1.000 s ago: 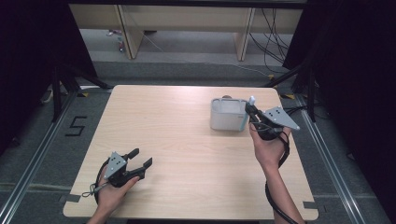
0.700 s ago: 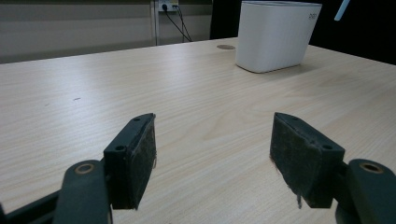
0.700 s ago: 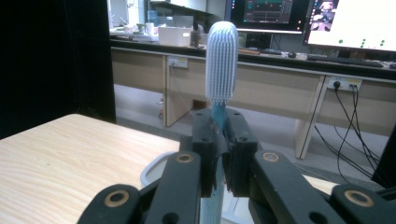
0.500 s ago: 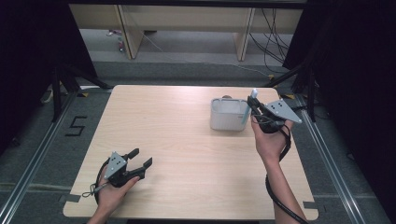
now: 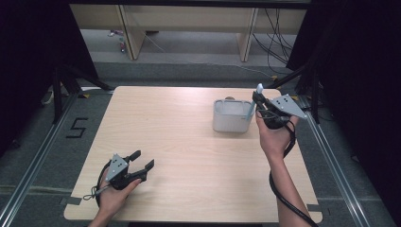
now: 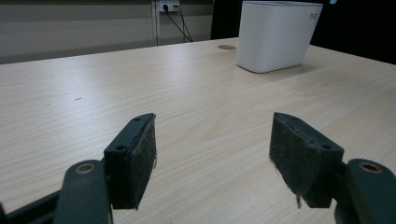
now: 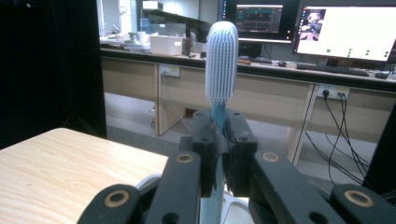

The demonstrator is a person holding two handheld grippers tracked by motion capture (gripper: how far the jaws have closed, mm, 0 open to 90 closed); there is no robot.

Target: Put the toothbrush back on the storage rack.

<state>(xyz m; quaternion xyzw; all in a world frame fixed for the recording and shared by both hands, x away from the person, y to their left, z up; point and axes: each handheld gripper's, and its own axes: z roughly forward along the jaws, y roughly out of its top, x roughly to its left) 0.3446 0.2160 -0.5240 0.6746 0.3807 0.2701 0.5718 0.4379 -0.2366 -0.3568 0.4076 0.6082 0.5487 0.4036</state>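
A toothbrush [image 7: 221, 65] is clamped by its teal neck between the closed jaws of the right gripper [image 5: 259, 103], its white bristled head standing above the jaw tips and its handle slanting down beside a white container [image 5: 231, 116]. The left gripper [image 5: 142, 160] is held low over the wooden table [image 5: 189, 161], jaws spread wide with bare tabletop between them; the container is seen far ahead of them.

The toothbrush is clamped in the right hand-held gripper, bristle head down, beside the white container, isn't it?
Not quite: the toothbrush is clamped in the right hand-held gripper beside the white container, but its bristle head points up, not down. The right gripper view shows the head rising above the closed jaws.
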